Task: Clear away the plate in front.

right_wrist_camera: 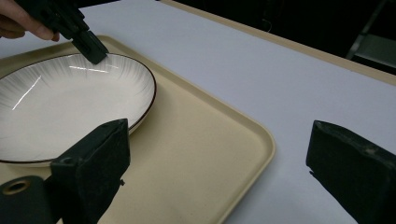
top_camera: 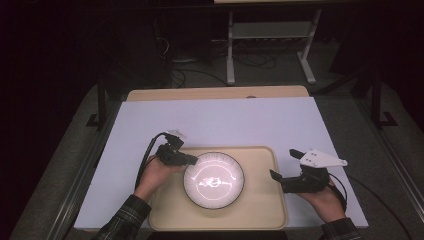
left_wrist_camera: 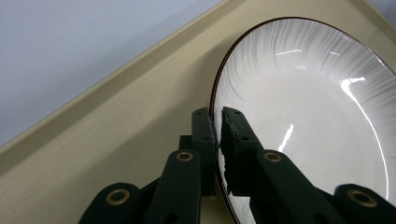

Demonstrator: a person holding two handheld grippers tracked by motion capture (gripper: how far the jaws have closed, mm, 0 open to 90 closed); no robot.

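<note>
A white ribbed plate (top_camera: 214, 180) with a dark rim sits on a beige tray (top_camera: 260, 210) near the table's front. My left gripper (top_camera: 193, 160) is shut on the plate's left rim; in the left gripper view its jaws pinch the plate (left_wrist_camera: 308, 107) edge at the gripper tips (left_wrist_camera: 218, 122), one jaw inside and one outside. My right gripper (top_camera: 284, 163) is open just off the tray's right edge, apart from the plate. In the right gripper view its jaws stand wide, with the plate (right_wrist_camera: 70, 107), the tray (right_wrist_camera: 196, 154) and the left gripper (right_wrist_camera: 95, 51) ahead.
A white sheet (top_camera: 220, 120) covers the table around the tray, with a wooden table edge (top_camera: 215, 93) behind it. A metal frame stand (top_camera: 270, 40) is on the dark floor beyond.
</note>
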